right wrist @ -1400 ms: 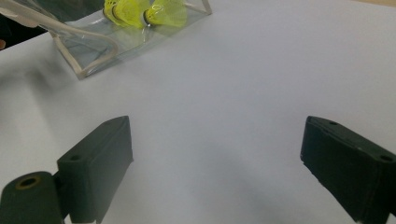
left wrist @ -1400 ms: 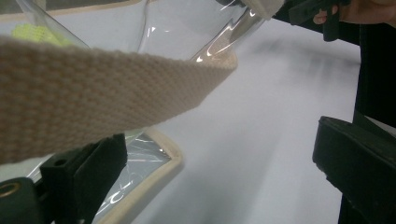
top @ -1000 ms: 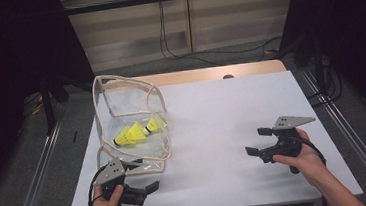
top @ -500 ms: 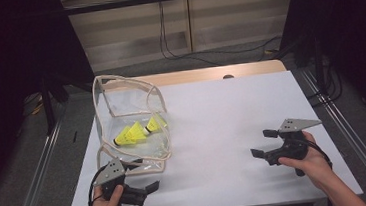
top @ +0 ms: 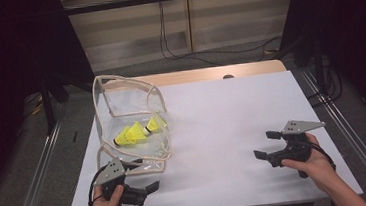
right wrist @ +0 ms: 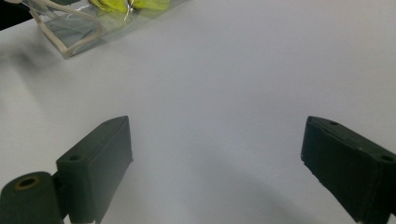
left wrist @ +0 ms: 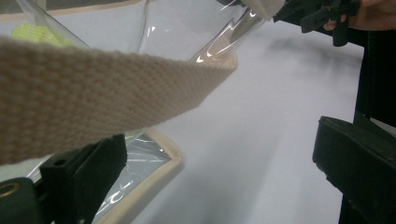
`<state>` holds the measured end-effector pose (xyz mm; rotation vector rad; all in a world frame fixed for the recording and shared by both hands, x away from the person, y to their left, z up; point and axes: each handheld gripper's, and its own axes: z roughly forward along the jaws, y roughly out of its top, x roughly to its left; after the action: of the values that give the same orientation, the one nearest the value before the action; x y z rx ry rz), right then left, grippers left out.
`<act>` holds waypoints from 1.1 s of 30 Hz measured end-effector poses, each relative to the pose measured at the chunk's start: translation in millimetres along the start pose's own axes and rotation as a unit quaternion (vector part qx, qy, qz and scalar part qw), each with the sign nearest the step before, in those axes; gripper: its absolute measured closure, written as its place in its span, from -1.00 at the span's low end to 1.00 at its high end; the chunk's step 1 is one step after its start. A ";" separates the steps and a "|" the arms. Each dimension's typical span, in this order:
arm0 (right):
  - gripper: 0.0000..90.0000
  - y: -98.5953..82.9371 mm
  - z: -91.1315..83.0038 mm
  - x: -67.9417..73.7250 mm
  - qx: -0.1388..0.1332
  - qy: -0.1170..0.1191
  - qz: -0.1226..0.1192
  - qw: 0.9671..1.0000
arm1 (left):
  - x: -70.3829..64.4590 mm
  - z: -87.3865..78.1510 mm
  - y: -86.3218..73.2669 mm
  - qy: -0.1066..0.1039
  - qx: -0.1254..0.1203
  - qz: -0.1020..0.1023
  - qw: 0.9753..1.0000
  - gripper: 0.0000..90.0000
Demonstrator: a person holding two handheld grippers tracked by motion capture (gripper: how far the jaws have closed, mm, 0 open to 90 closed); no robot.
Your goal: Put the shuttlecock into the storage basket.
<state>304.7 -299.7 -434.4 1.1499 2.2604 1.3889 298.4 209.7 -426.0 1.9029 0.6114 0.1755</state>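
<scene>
Two, perhaps three, yellow feathered shuttlecocks [top: 134, 133] lie inside one clear plastic bag with beige webbing trim [top: 157, 103], long axes running eight to two o'clock. Left gripper [top: 146, 176], jaws apart, sits at the bag's six o'clock; right gripper [top: 265, 145] gapes over the white table [top: 222, 114].

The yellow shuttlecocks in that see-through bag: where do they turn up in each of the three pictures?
High view: the yellow shuttlecocks lie inside the clear bag, left of centre on the white table.
Left gripper view: a scrap of yellow at the top left corner, behind the bag's beige strap.
Right gripper view: along the top edge, left of centre.
Shared landmark: the bag's beige trim.
</scene>
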 end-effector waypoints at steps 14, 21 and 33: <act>-0.81 -9.6 -7.1 -2.7 0.000 -0.006 0.004 1.000 | -0.3 0.2 0.0 -0.001 0.000 -0.001 1.000 -0.93; -0.81 -12.6 -6.7 -1.4 0.000 -0.003 0.000 1.000 | 0.1 0.4 -0.1 -0.003 0.003 0.001 1.000 -0.93; -0.82 -15.8 -10.5 -1.9 -0.008 -0.004 -0.001 1.000 | -0.2 1.1 0.1 -0.003 0.004 0.003 1.000 -0.94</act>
<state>292.1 -311.6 -442.5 1.1461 2.2406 1.3955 298.6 208.6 -426.3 1.9116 0.6039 0.1715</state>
